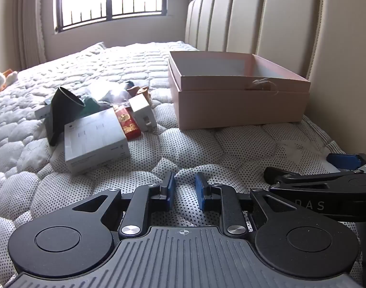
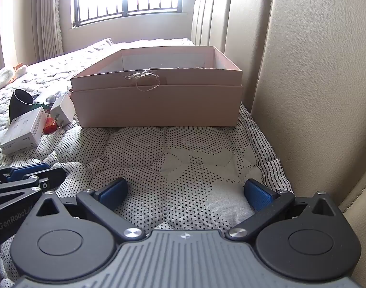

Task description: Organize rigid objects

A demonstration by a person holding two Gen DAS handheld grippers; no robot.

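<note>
Two handheld grippers are hovering low over a quilted, dotted mattress (image 1: pixel 187 144) in a sunlit bedroom. Nearest the viewer, the left gripper (image 1: pixel 184 188) is holding its blue-padded fingers (image 1: pixel 169 187) drawn close together with only a narrow gap between them and nothing clamped there, while the right gripper (image 2: pixel 185 192) is keeping its own blue pads (image 2: pixel 257 193) spread wide apart over bare bedding, also gripping nothing. Both tools are tilting downward toward the bed and sitting just beside each other. Ahead of them, an open pink cardboard box (image 2: pixel 156 105), nested in its lid and carrying a loop of twine (image 2: pixel 144 79) on its front wall, is resting against the padded beige headboard (image 1: pixel 290 24). To its left, a loose heap of small rigid objects is lying on the mattress: a white product box (image 1: pixel 96 139) at the front, a black funnel (image 1: pixel 63 110) tipped on its side behind it, a red and gold packet (image 1: pixel 127 122), and a white plug adapter (image 1: pixel 142 112) leaning nearest the pink box. Crumpled clear plastic and a few brown items behind the heap are too jumbled to identify. Daylight is pouring through a barred window (image 1: pixel 108 0) beyond the bed.
</note>
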